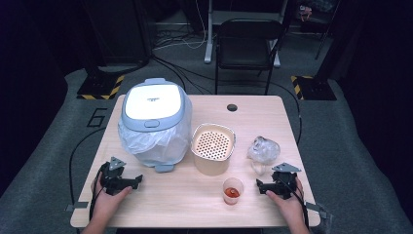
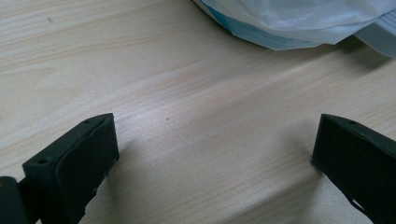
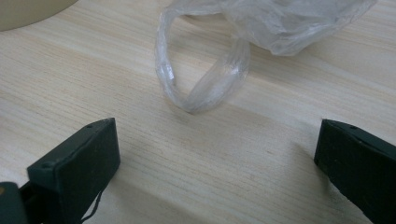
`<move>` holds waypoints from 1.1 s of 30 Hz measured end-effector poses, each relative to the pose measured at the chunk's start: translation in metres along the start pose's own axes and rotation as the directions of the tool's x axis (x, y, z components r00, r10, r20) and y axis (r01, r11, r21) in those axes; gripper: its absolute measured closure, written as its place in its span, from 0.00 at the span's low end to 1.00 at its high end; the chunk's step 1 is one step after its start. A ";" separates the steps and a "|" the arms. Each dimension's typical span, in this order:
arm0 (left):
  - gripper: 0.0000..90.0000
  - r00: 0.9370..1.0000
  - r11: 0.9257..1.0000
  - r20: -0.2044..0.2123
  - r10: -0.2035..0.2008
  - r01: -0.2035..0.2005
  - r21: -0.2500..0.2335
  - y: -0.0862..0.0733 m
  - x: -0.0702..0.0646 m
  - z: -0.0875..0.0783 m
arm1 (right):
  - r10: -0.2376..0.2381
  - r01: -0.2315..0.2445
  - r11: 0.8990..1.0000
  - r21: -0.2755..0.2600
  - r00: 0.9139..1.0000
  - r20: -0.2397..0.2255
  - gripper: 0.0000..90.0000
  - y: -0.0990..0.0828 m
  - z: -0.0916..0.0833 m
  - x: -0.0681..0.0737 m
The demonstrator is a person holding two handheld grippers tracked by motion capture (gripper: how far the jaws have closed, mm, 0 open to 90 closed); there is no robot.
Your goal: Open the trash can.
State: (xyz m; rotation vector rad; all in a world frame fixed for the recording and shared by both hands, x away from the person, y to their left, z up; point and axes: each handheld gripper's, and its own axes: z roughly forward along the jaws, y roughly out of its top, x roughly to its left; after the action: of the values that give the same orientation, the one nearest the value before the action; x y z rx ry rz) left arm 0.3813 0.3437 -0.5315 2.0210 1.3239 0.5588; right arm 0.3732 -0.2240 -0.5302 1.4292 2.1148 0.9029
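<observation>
Left gripper [image 1: 138, 180]: jaws wide apart, nothing btwn, resting on table [image 1: 263, 117] near lidded bin [image 1: 155, 122]. Right gripper [image 1: 258, 184]: jaws apart, empty, just below crumpled clear bag [image 1: 263, 148]. Perforated pot [image 1: 213, 147] centre; small cup [image 1: 233, 190] beside right gripper.

High view: above the near edge, facing forward and down over the whole table [image 1: 253, 117].
Left gripper view: close, near-left tabletop.
Right gripper view: close, near-right tabletop.
</observation>
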 end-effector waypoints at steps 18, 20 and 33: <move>0.01 1.000 1.000 -0.003 0.000 0.000 -0.008 0.000 0.000 0.000 | 0.000 0.000 1.000 0.000 1.000 0.000 0.00 0.000 0.000 0.000; 0.09 1.000 0.999 -0.004 -0.017 0.017 -0.027 -0.001 0.000 -0.001 | 0.000 0.000 1.000 0.000 1.000 0.000 0.00 0.000 0.000 0.000; 0.62 0.998 0.997 -0.004 0.067 -0.067 -0.044 0.003 -0.009 -0.020 | -0.002 0.002 1.000 0.000 1.000 -0.002 0.00 0.000 0.000 0.000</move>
State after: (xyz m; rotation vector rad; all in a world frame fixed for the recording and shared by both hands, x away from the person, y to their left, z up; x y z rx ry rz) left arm 0.3669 0.3406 -0.5157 2.0352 1.2386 0.6163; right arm 0.3730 -0.2242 -0.5302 1.4261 2.1173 0.9034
